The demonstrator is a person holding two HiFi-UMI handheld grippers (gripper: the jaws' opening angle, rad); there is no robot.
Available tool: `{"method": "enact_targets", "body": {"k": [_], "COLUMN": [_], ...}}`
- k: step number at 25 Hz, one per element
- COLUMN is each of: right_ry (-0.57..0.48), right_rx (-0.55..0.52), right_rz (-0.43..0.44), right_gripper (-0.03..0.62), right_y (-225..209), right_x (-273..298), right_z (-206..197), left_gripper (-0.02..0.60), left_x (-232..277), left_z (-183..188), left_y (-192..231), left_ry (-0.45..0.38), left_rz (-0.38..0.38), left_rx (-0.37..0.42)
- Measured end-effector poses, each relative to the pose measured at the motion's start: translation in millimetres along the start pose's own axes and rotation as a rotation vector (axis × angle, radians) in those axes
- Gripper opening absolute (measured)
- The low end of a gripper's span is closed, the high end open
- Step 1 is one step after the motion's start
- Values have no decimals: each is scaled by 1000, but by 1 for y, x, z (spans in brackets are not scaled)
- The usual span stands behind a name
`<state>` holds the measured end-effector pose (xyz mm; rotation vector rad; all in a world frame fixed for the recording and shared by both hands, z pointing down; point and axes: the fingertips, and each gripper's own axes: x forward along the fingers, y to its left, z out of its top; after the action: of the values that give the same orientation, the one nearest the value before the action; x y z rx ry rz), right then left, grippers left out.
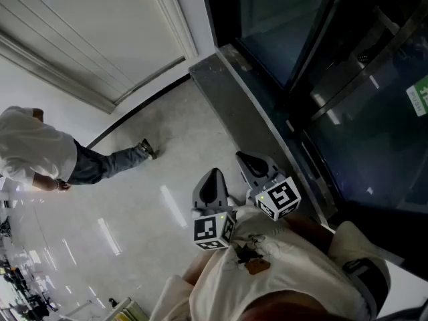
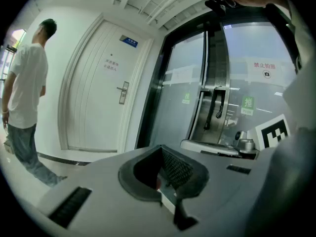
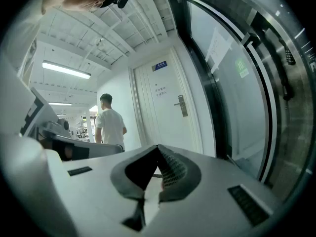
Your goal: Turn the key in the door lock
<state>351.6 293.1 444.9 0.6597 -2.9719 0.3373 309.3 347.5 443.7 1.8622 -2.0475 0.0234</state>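
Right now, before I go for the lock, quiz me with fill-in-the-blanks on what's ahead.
1. The left hand-held gripper and the right hand-held gripper both have their jaws ____, with nothing between them.
2. The person near the white door wears a ____ shirt.
3. The sign at the top of that door is ____.
4. In the left gripper view, the glass door stands to the white door's ____.
Missing words: shut; white; blue; right.
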Motion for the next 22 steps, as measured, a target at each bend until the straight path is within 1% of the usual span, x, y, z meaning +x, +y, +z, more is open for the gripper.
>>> {"method": "enact_targets", "body": {"k": [3, 7, 10, 12, 15, 20, 22], "right_ry": [-6, -4, -9, -20, -38, -39, -28], "right_rx": [-5, -17, -24, -15, 17, -4, 0], "right_rz": [3, 20, 28, 35, 69, 70, 77], "right_gripper": [6, 6, 6, 6, 8, 8, 8], "right_y": [-11, -16, -22, -26, -30, -40, -47], "right_x": [9, 21, 25, 25, 28, 55, 76], "right_z": [3, 7, 12, 13, 14, 18, 15], "left_gripper": [6, 6, 6, 6, 6, 6, 6], "left_x": [12, 21, 27, 33, 41, 63, 81], "left_z": [8, 11, 12, 13, 8, 4, 8], "left_y": [0, 7, 6, 3, 4, 28, 45], "left_ry": [-29, -38, -28, -34, -28, 6, 12], "left_rz": [5, 23, 28, 27, 32, 56, 61], "left_rx": [17, 14, 1, 5, 2, -17, -25]}}
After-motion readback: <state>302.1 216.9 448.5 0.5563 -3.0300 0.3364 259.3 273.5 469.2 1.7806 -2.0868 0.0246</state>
